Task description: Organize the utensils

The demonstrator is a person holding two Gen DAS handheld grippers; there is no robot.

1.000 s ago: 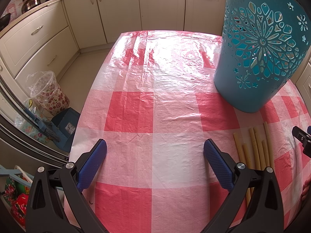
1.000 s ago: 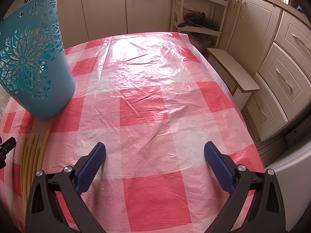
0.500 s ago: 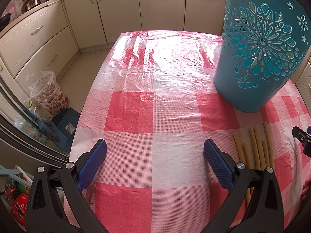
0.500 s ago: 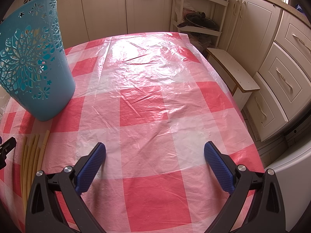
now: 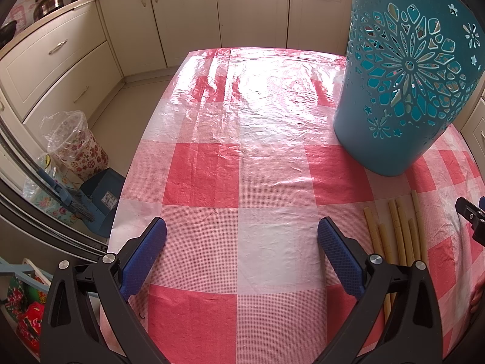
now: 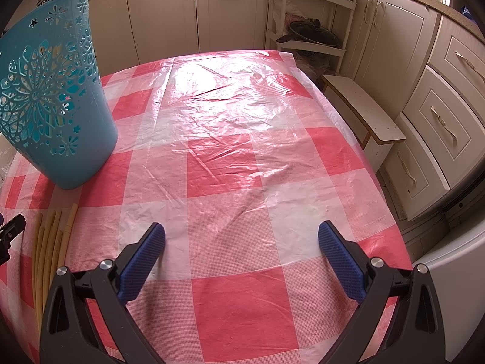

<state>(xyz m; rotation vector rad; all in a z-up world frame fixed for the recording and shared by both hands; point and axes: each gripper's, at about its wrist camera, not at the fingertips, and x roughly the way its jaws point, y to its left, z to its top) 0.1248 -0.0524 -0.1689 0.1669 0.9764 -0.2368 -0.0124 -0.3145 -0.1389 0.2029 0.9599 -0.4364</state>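
Observation:
Several pale wooden chopsticks [image 5: 403, 233] lie side by side on the red-and-white checked tablecloth [image 5: 242, 157], just in front of a tall teal cut-out basket [image 5: 403, 91]. In the right wrist view the chopsticks [image 6: 48, 242] lie at the left and the basket [image 6: 54, 106] stands behind them. My left gripper [image 5: 242, 236] is open and empty, left of the chopsticks. My right gripper [image 6: 241, 236] is open and empty, right of them. Each gripper's tip shows at the edge of the other's view.
Cream kitchen cabinets [image 5: 182, 15] surround the table. A lined floral bin [image 5: 75, 148] and a blue dustpan [image 5: 100, 200] stand on the floor at the left. A white stool [image 6: 363, 112] and a shelf rack with a pan [image 6: 312, 33] stand at the right.

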